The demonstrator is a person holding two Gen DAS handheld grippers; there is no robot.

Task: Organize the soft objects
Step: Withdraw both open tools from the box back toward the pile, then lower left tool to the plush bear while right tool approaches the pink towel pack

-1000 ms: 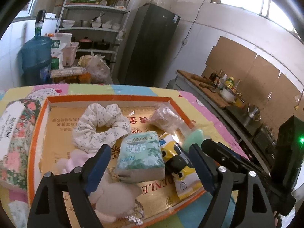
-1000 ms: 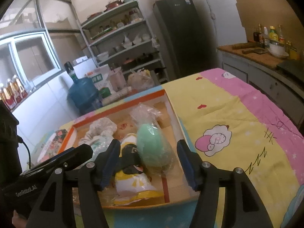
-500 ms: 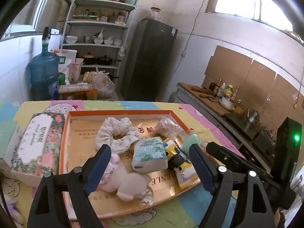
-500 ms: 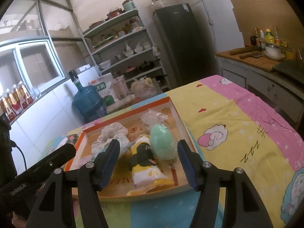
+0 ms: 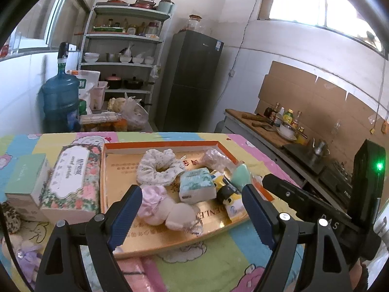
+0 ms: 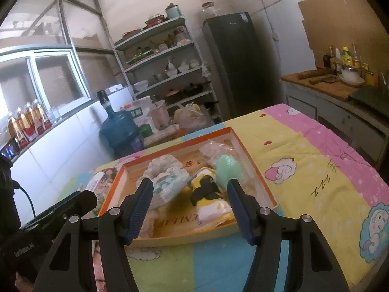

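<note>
Soft items crowd orange-rimmed tray (image 5: pixel 107 170), left gripper (image 5: pixel 192 215) and right gripper (image 6: pixel 192 209) both spread apart, holding nothing

In the orange-rimmed tray (image 5: pixel 107 185) I see a floral scrunchie (image 5: pixel 158 168), a tissue pack (image 5: pixel 197 186), a mint sponge (image 5: pixel 240 175), a yellow pouch (image 5: pixel 228 199) and pink plush pieces (image 5: pixel 167 210), crowded together

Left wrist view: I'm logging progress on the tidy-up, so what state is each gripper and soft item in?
left gripper: open, empty.
right gripper: open, empty.
orange tray: on the table, holding soft items.
white scrunchie: lying in the tray.
tissue pack: in the tray, tilted.
green egg-shaped sponge: in clear wrap, in the tray.
floral tissue box: outside the tray.
</note>
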